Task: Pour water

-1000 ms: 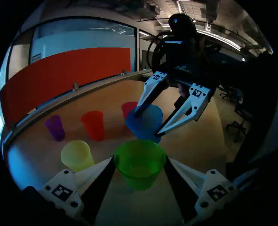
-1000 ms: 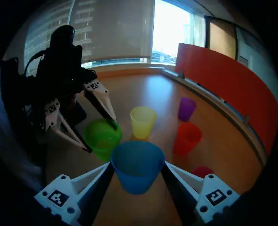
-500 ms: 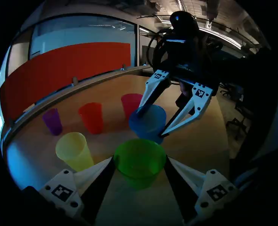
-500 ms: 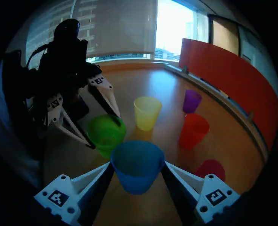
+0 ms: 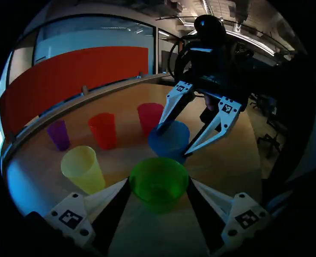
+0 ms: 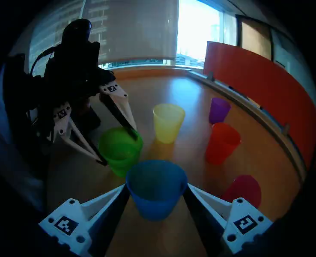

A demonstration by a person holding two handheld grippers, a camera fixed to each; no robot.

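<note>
The left claw (image 5: 158, 183), closed to cup width, grips an upright translucent green plastic cup (image 5: 159, 195) on both sides. The right claw (image 6: 156, 185) likewise clamps an upright translucent blue plastic cup (image 6: 156, 199). In the left gripper view, the blue cup lies at 12 o'clock from the green cup and a yellow plastic cup (image 5: 81, 168) at 9 o'clock, over the wooden surface (image 5: 226, 158).
</note>
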